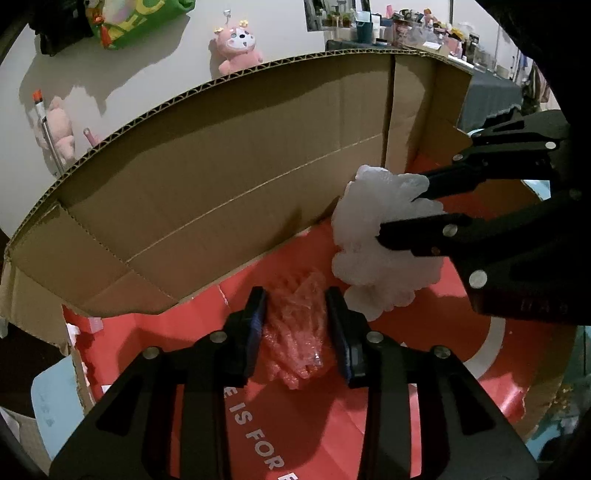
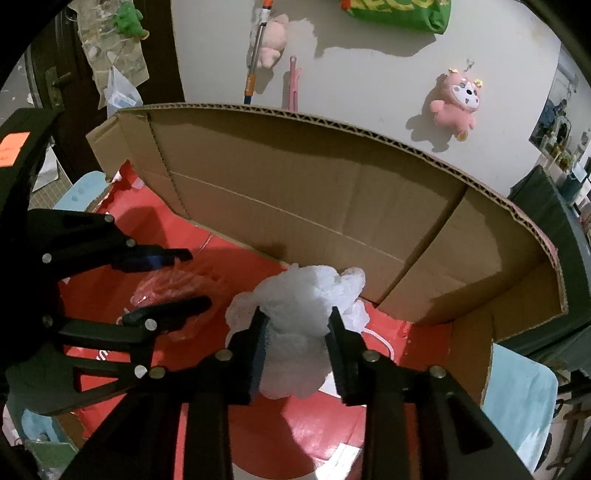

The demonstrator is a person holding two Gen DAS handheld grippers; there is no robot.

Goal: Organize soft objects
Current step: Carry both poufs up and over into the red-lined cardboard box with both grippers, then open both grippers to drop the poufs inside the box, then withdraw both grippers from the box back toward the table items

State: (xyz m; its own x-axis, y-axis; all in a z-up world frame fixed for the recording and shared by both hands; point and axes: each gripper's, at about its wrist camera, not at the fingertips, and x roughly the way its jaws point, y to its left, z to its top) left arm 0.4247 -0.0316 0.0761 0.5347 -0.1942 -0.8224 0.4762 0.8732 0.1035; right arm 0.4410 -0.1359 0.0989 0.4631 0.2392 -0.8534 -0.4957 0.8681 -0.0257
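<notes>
Bubble wrap, clear, crumpled (image 1: 295, 328), sits between the pads of my left gripper (image 1: 295, 325), low over the red printed floor (image 1: 406, 369) of the cardboard box (image 1: 221, 177). Jaws narrow around it; I cannot tell whether the pads actually press the wrap or just flank it. From the right wrist view the same bundle (image 2: 166, 291) shows between those left fingers (image 2: 173, 308), touching or nearly touching the red floor.

White soft bundle, foam-like, lumpy (image 2: 295, 325), is between the pads of my right gripper (image 2: 297, 332); its sides bulge out past both fingers, so it looks pinched and held. It hangs just right of the bubble wrap, near the box's far wall. A white cord (image 2: 380, 343) lies on the red floor just right of it.

Beyond the far wall, a pale surface: pink plush toy with a white face (image 2: 458, 107), second pink plush (image 2: 271, 40) beside an orange-tipped pen (image 2: 255, 55), green printed bag (image 2: 399, 11).
</notes>
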